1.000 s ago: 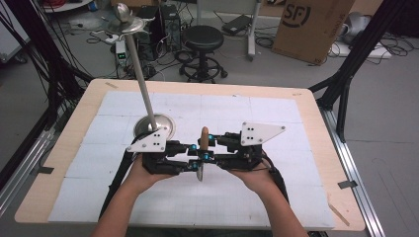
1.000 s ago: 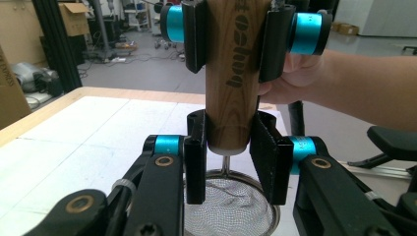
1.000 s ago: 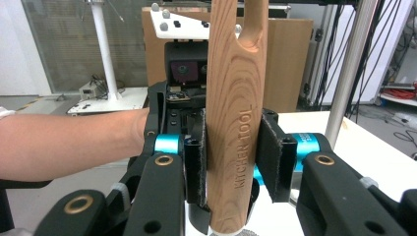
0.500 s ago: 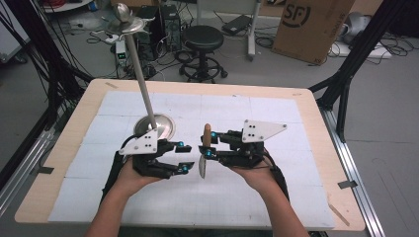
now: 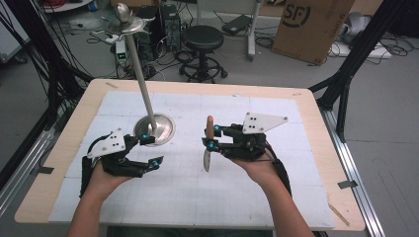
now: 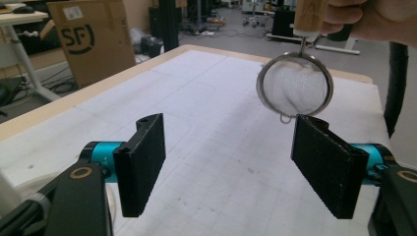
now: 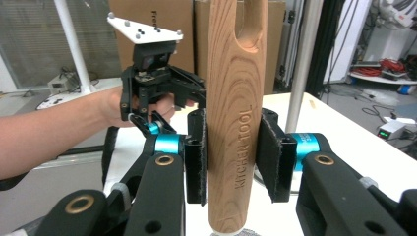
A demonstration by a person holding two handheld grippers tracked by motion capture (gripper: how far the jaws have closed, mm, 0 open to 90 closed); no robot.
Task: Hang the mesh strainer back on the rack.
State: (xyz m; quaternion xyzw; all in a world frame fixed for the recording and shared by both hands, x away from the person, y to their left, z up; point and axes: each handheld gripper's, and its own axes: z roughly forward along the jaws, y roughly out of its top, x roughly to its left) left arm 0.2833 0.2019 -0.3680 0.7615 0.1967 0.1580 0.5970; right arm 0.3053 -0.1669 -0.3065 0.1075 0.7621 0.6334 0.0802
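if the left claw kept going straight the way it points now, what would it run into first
Probably the strainer hanging from the right claw. In the left gripper view it sits just ahead, toward the right jaw of the open left claw, which has just been opening with nothing between its jaws. Depth is unclear, so it may pass beside it.

On the wooden handle (image 7: 235, 123) that my right gripper (image 7: 235, 157) clamps, I read "KITCHEN TOOL" burned in along its length. The cardboard box (image 5: 311, 27) on the floor beyond the table's far right corner carries "SF" in a ring, and I read the same mark on it in my left gripper view. Other print on the boxes behind is too small for me to read.
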